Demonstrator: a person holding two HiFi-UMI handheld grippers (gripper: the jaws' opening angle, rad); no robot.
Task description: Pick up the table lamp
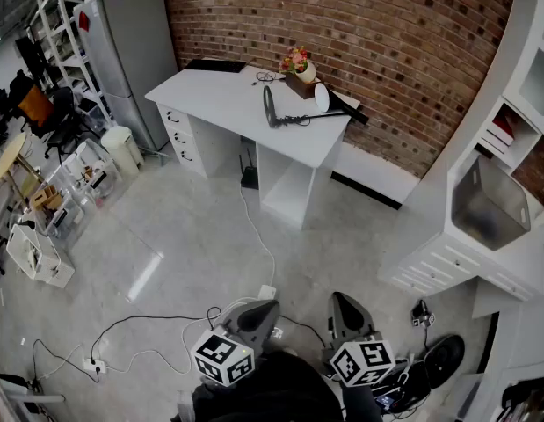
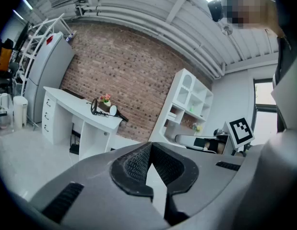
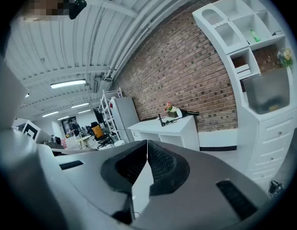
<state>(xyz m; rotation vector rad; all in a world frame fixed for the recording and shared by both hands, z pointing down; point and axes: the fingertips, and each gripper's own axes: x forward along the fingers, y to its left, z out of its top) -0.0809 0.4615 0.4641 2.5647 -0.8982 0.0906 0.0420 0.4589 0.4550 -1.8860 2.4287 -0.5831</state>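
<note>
Black lamp [image 1: 300,118]: lay on the white table [image 1: 219,95], well apart from both grippers.
Left gripper [image 2: 149,152]: jaws together, empty.
Right gripper [image 3: 147,150]: jaws together, empty.
Approach: needed closing in, jaws parted, grip on the thin arm.

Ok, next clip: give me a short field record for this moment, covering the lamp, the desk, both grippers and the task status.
table lamp: on the white desk, beside the flower pot, untouched
left gripper: shut, nothing between the jaws, across the room from the desk
right gripper: shut, nothing between the jaws, across the room from the desk
floor between: white cable running from the desk
task status: pick-up not yet begun
</note>
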